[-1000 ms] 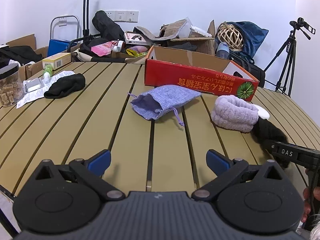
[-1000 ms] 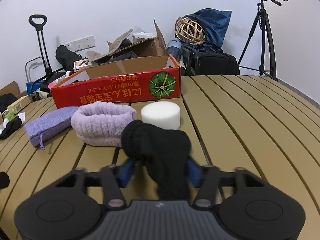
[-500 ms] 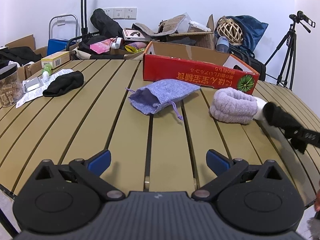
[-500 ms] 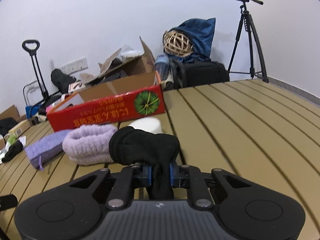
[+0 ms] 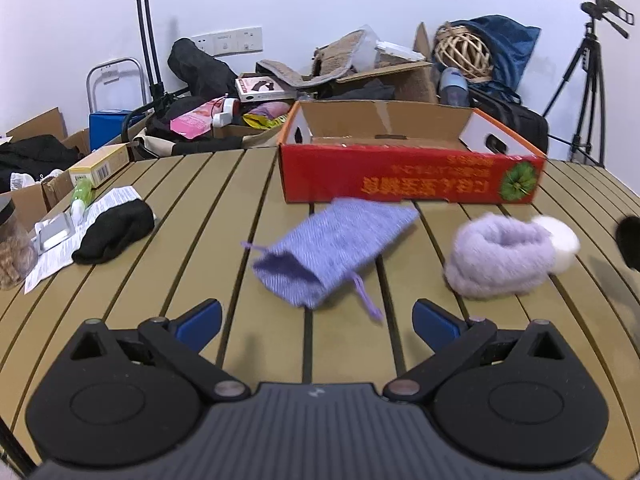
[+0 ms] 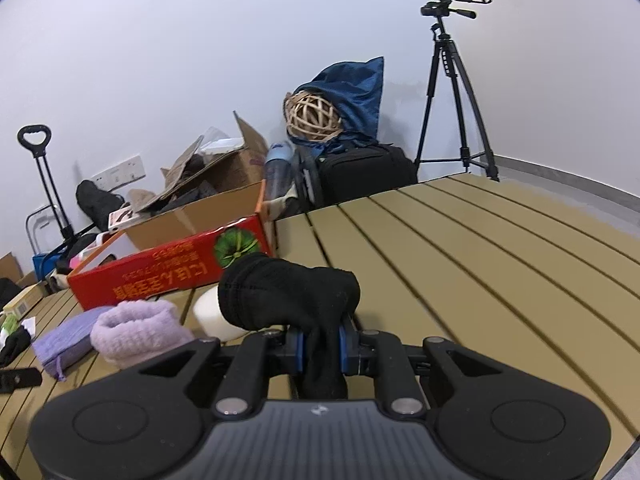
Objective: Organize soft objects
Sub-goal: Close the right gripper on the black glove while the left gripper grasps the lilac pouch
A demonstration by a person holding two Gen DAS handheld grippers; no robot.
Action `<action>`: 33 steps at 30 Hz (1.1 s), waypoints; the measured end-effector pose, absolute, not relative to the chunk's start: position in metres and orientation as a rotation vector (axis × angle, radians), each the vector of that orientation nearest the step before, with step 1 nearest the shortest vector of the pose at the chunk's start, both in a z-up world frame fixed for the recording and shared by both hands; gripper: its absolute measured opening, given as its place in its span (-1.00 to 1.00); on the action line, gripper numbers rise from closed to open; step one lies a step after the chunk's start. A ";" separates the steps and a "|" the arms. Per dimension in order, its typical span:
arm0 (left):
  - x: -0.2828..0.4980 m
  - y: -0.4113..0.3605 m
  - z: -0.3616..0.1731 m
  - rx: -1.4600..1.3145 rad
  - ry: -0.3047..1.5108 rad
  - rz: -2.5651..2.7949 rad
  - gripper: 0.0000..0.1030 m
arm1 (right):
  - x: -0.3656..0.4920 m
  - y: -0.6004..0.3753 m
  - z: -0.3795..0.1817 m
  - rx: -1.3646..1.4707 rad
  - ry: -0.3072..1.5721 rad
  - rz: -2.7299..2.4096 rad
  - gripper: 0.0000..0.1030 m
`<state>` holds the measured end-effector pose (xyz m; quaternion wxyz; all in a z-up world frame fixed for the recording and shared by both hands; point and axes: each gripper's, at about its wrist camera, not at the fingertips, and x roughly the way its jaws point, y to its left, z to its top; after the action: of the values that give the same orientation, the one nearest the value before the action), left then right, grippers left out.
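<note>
My right gripper [image 6: 320, 346] is shut on a black sock [image 6: 288, 294], held up above the slatted table. That sock shows as a dark blob at the right edge of the left wrist view [image 5: 629, 242]. My left gripper [image 5: 316, 318] is open and empty, low over the table. Just ahead of it lies a purple drawstring pouch [image 5: 332, 250]. A fluffy lilac band [image 5: 498, 262] and a white foam cylinder [image 5: 562, 242] sit to its right. A second black sock [image 5: 114, 232] lies at the left. The red open cardboard box [image 5: 408, 184] stands behind them.
A paper sheet [image 5: 60, 252], a clear jar [image 5: 12, 252] and a yellow carton [image 5: 98, 164] crowd the table's left edge. Behind the table are cardboard boxes, bags, a wicker ball [image 6: 314, 116], a trolley handle [image 5: 142, 20] and a tripod [image 6: 454, 92]. The table's right half [image 6: 500, 264] is bare slats.
The right gripper closed on the black sock and lifted it off the table, up and away from the lilac band. The left gripper moved forward toward the purple pouch.
</note>
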<state>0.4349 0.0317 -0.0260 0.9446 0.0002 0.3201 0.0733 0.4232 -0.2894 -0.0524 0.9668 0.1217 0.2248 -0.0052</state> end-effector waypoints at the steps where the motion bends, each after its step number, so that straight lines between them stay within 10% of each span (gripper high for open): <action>1: 0.442 0.033 -0.026 0.002 0.654 0.148 1.00 | 0.423 -0.291 -0.052 0.246 0.453 -0.015 -0.71; 29: 0.536 0.045 -0.056 0.057 0.786 0.120 0.99 | 0.429 -0.304 -0.058 0.250 0.450 -0.047 -0.71; 33: 0.535 0.046 -0.057 0.053 0.781 0.107 0.73 | 0.431 -0.302 -0.059 0.244 0.454 -0.046 -0.71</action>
<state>0.5349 0.0463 -0.0568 0.9230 0.0259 0.3805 0.0521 0.4313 -0.3020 -0.0592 0.9667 0.1207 0.2244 -0.0226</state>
